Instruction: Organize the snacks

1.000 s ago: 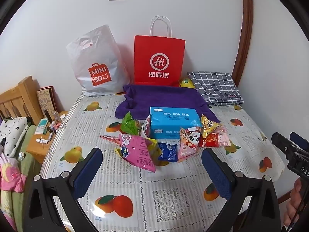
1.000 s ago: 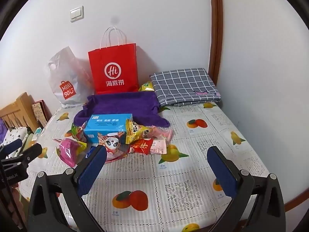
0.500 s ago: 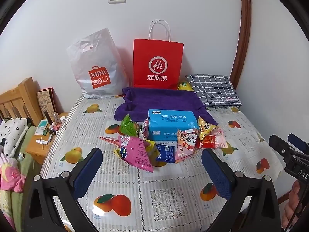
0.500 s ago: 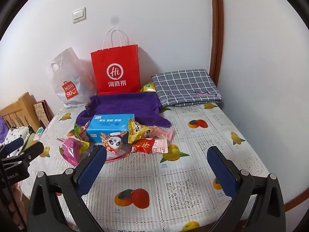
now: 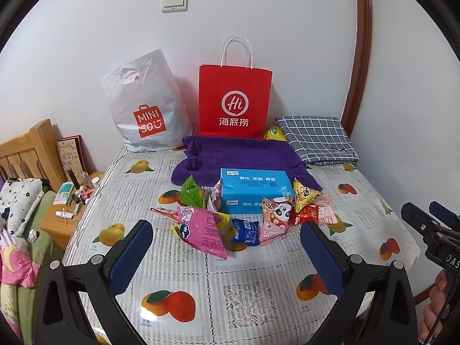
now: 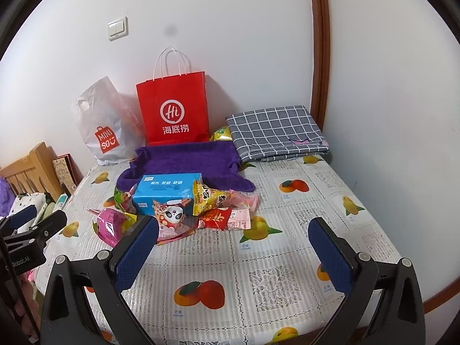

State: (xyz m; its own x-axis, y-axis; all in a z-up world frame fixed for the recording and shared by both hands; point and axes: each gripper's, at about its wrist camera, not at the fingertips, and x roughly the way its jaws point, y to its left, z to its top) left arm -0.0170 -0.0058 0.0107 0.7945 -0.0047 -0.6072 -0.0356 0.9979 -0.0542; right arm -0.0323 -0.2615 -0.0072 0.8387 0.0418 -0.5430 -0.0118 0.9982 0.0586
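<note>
Lately both tongs [image 5: 222,247] [image 6: 233,243] have backed off, gaping and empty; snacks [image 5: 247,215] wait untouched at twelve o'clock.

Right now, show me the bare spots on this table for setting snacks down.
Free: the near strip of the table between the open left tool and the snack pile; the right side below the checked cloth, beside the open right tool. Crowded: around the blue box and the purple towel.
</note>
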